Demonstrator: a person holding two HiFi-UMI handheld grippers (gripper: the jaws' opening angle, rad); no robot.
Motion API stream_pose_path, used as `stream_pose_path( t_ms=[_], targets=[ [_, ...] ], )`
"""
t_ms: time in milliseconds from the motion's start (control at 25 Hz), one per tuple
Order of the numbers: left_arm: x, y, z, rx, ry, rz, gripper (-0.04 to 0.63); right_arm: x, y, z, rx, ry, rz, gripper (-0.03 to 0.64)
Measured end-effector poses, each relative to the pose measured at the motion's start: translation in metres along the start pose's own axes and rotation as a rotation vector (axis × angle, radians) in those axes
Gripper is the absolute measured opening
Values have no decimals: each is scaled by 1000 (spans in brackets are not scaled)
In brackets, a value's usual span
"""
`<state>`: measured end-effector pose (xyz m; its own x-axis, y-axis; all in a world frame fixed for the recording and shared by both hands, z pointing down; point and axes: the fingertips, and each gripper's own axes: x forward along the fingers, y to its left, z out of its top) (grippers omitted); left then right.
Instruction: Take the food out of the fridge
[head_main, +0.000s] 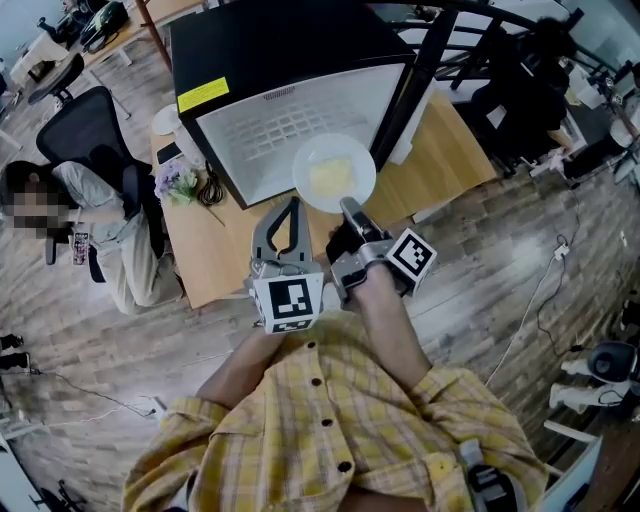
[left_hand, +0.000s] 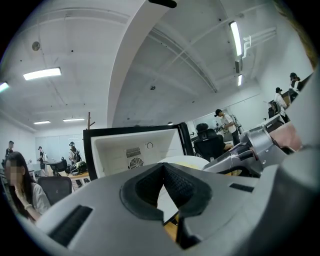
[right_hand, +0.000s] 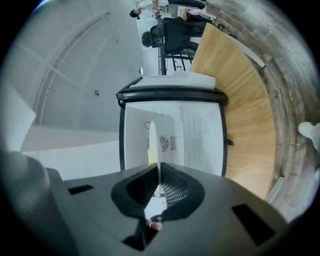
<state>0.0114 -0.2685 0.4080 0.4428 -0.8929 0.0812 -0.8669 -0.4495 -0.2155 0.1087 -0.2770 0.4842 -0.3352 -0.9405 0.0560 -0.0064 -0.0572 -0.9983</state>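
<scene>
1. Head view: the right gripper (head_main: 350, 208) is clenched on the near rim of the white plate (head_main: 333, 172). It holds the plate flat, likely so the pale yellow food (head_main: 332, 177) does not slide. The plate hangs at the open front of the fridge (head_main: 280, 60), above the wooden surface (head_main: 220, 250). Whether it is fully clear of the cavity I cannot tell. The left gripper (head_main: 292, 205) sits just beside the plate, tips together.

2. Left gripper view: its pads meet at the tip with nothing between them. It is closed and empty, seemingly kept aside while the other carries. Beyond it are the plate's edge (left_hand: 185, 161) and the white fridge interior (left_hand: 130, 150).

3. Right gripper view: the plate shows edge-on as a thin upright line (right_hand: 154, 145) running into the pinched pads. The gripper is turned on its side, so its jaws clamp the rim from above and below. The fridge cavity (right_hand: 195, 135) behind looks bare.
</scene>
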Motion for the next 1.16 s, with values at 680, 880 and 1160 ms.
stream_pose_path(
  t_ms=[680,880,1160],
  targets=[
    [-15,1,-2,-11,-7,-15,8,-18,0,-15,8,-18,-4,17],
    [-14,1,-5,-21,-4,-16,7,-20,0,-15,12,-22,-3,17],
    [-16,0,-5,-26,-2,-18,8,-22,0,-15,14,-22,2,17]
  ],
)
